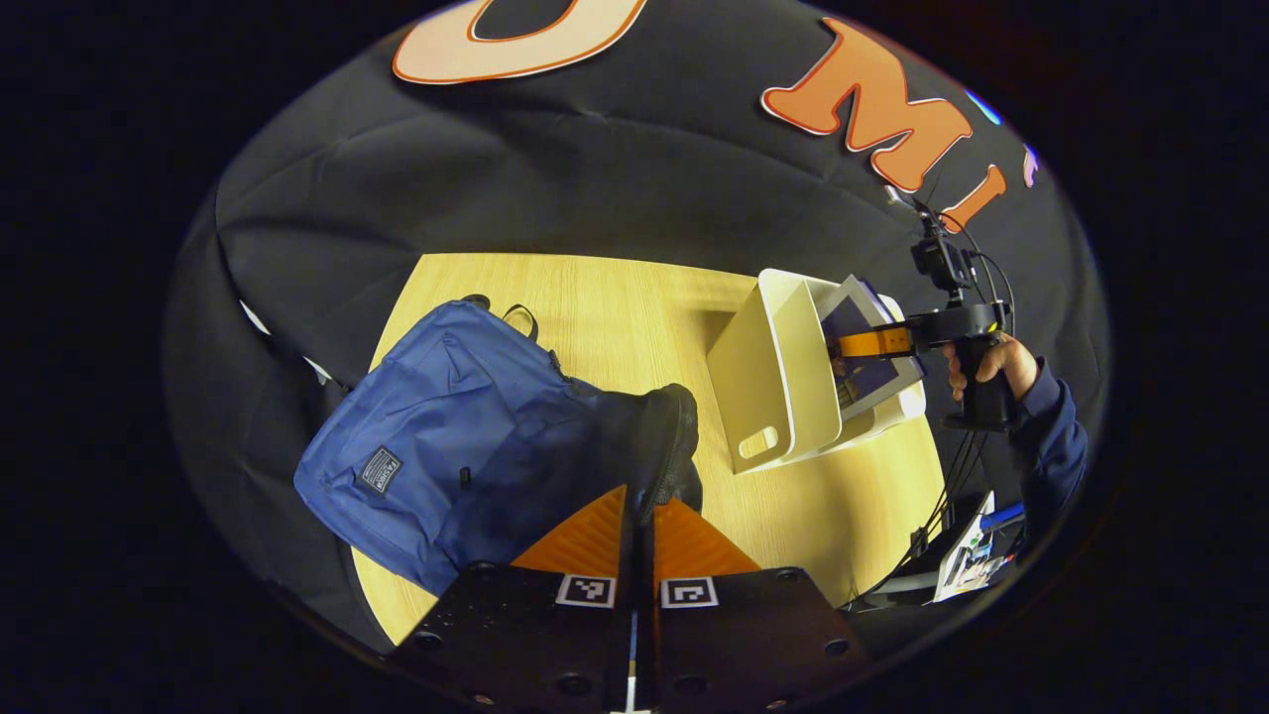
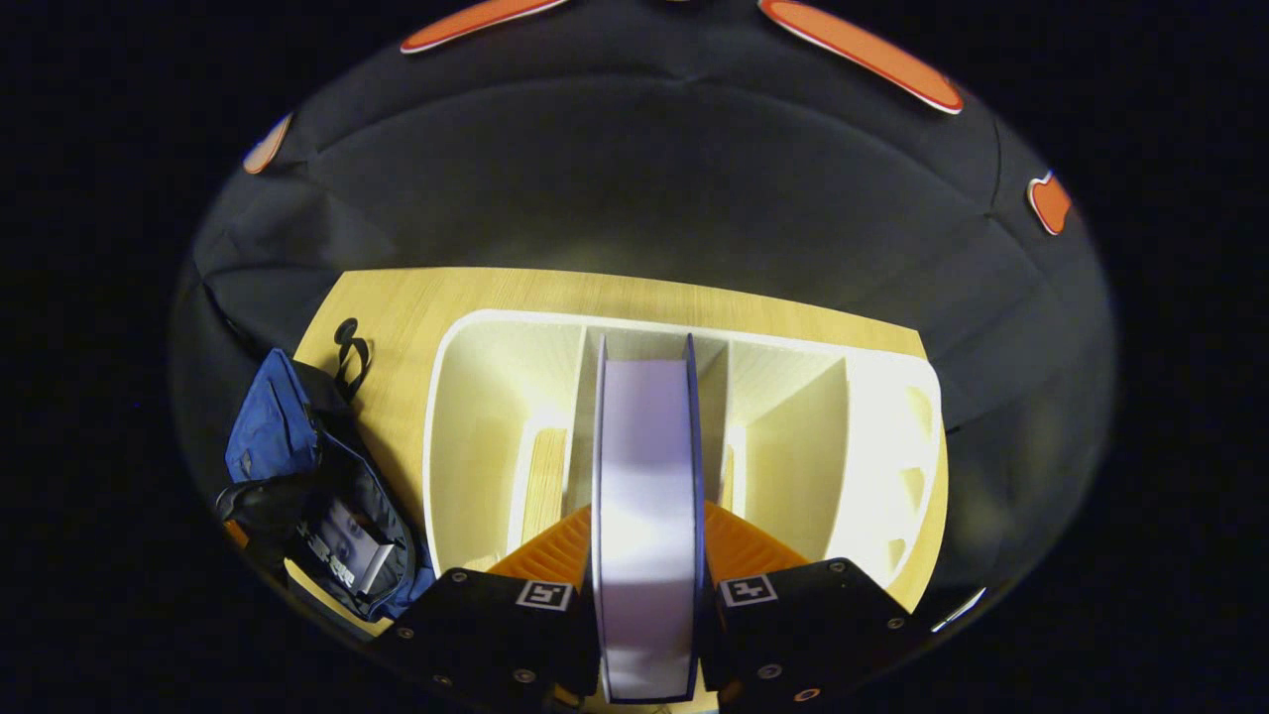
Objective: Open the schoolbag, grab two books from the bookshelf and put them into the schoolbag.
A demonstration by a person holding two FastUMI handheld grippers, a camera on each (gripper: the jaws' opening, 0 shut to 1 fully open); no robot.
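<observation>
The right claw (image 2: 646, 555) is clamping a book (image 2: 646, 496) by both covers, inside the white bookshelf (image 2: 892, 436) on the surface (image 2: 416, 317). The left claw (image 1: 642, 516) is pinching the rim of the open schoolbag (image 1: 436, 426), which is already holding another book (image 2: 349, 555). Risk here: the book could be catching a divider and dragging the shelf, or slipping out.

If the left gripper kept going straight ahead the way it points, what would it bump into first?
Probably nothing new: the left gripper already pinches the black rim of the blue schoolbag. Beyond lies the wooden table, though depth is unclear.
</observation>
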